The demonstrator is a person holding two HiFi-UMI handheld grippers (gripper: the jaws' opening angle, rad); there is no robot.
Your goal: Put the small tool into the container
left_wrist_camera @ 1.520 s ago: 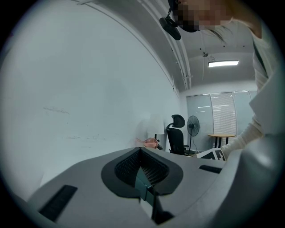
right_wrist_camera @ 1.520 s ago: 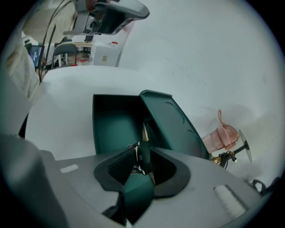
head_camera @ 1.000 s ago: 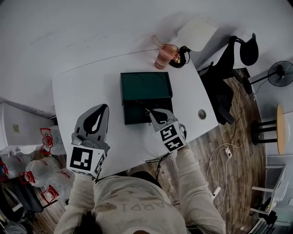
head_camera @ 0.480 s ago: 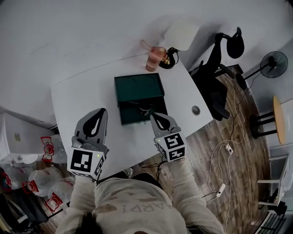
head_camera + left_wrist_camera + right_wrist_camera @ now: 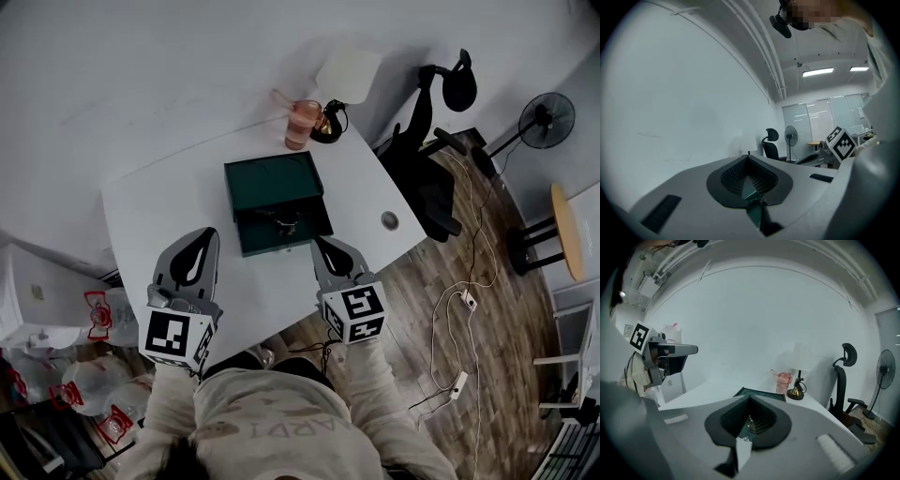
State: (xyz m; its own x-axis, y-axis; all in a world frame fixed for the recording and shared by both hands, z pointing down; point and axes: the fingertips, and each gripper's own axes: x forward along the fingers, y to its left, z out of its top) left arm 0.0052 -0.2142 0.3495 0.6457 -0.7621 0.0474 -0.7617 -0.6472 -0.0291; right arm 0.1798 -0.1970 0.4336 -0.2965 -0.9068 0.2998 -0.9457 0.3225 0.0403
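Over the last second the right gripper has been drawn back from the near right edge of the dark green box toward the near edge of the white table. It is now held clear of the box, just beyond its near right corner. Its jaws are pressed together with nothing pinched between them, which is borne out in the right gripper view. The small tool is seen lying inside the near half of the box, apart from both grippers. The placing is therefore judged done, and the withdrawal is taken as the closing move. The left gripper is held well to the left of the box over bare table, its jaws likewise closed on nothing. The box is rectangular and sharp-cornered, with a matte finish. Its far half is a lighter green and its near half is darker and shadowed. The tool is thin and glints like metal, but its exact form cannot be made out. The table is smooth, with rounded corners and a round grommet set in near its right edge. The grippers are moulded in grey plastic, teardrop-shaped, with a ribbed black lining inside the jaws. At the far edge, a translucent pink cup is set beside a lamp.
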